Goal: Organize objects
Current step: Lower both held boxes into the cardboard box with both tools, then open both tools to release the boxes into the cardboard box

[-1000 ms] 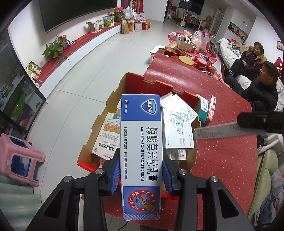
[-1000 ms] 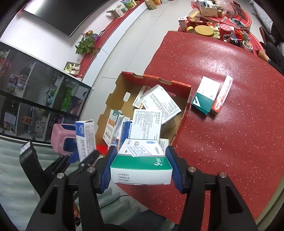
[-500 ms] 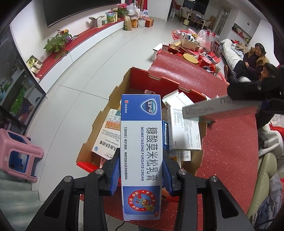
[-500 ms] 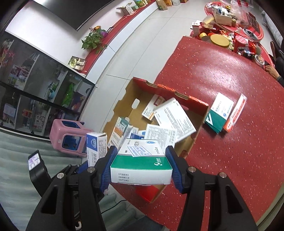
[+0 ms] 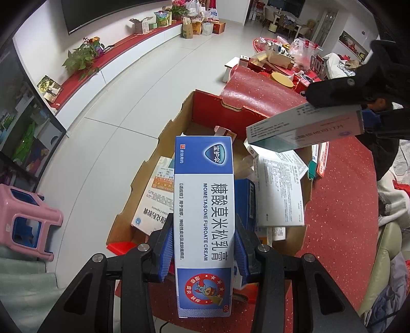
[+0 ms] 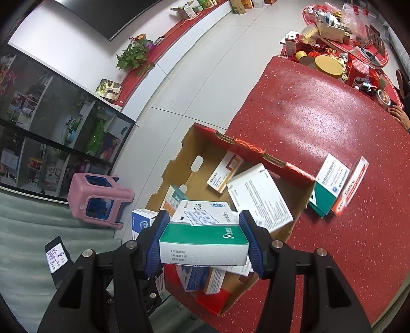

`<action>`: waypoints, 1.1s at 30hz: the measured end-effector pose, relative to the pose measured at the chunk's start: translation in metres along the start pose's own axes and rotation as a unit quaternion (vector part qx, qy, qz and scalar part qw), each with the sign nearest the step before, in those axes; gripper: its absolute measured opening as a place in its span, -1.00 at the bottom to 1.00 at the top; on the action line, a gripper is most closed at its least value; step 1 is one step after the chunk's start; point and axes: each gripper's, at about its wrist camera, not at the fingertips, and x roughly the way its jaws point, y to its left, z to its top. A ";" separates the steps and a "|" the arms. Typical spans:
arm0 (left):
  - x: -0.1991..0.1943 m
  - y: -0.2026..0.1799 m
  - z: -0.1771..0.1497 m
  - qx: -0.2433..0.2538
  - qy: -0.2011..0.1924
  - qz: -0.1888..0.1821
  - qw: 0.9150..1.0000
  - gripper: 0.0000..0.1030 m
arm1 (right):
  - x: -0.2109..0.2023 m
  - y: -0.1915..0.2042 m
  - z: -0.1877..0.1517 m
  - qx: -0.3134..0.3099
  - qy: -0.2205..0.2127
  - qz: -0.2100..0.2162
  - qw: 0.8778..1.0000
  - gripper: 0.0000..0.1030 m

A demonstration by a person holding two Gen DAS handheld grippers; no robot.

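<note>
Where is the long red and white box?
In the right wrist view, the long red and white box lies on the red table, right of the green and white box.

A pink stool (image 6: 98,201) stands on the pale floor (image 5: 143,84). A potted plant (image 6: 133,55) and a framed photo (image 6: 109,88) sit on the red shelf (image 5: 102,60) beneath a dark screen (image 5: 102,12).

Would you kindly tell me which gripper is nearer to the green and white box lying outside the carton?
Right gripper: the box lies just beyond it. Left gripper sits across the carton.
</note>
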 end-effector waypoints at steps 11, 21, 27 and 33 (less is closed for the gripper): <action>0.015 0.006 0.012 -0.008 0.007 0.007 1.000 -0.16 | 0.027 0.005 0.021 -0.008 0.010 -0.016 1.000 0.08; 0.024 0.007 0.019 -0.017 0.010 0.014 1.000 -0.16 | 0.045 0.015 0.036 -0.022 0.013 -0.023 0.999 0.08; 0.043 -0.001 0.017 0.004 0.032 0.031 0.999 -0.15 | 0.065 0.015 0.041 -0.040 0.020 -0.039 0.998 0.09; 0.067 -0.006 0.004 0.028 0.078 0.045 0.996 0.43 | 0.080 -0.017 0.016 -0.004 0.059 -0.043 0.997 0.51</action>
